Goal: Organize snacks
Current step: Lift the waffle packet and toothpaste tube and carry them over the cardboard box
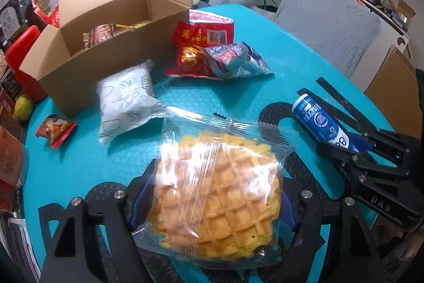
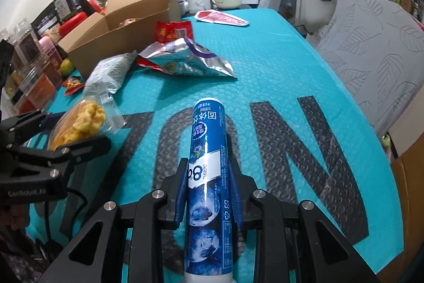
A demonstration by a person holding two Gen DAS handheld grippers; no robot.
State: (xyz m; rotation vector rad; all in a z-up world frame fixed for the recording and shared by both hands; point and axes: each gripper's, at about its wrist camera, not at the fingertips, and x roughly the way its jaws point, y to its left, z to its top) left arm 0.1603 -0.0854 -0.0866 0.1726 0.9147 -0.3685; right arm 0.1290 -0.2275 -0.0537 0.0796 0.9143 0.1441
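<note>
The left gripper [image 1: 212,206] grasps a bagged waffle [image 1: 214,192] across its width, the blue pads pressing the clear wrapper from both sides. The grip sits low on the bag, so the sealed top edge sticks out ahead of the gripper and the soft cake is pinched only at its flanks, probably to keep it from being crushed. In the right wrist view the bag appears to hang clear of the table [image 1: 291,65], which suggests it is being carried rather than resting there.

The right gripper [image 2: 208,192] is clenched on a blue tube [image 2: 209,150], held lengthwise along the fingers with its cap end pointing forward. A round, hard tube would roll off a loose hold, so a tight grip around its middle makes sense.

A cardboard box [image 1: 106,25] stands open near the far left corner of the table, its flaps folded back and a few wrapped snacks already inside; it looks like the place where everything is meant to go. Outside it lie a white packet [image 1: 127,102] touching the box's near wall, a red packet [image 1: 196,52] and a silver packet [image 1: 235,60] overlapping just beside the box, and a small red candy [image 1: 55,129] by the left edge. Both held items seem bound for the box, with the loose packets left to collect.
</note>
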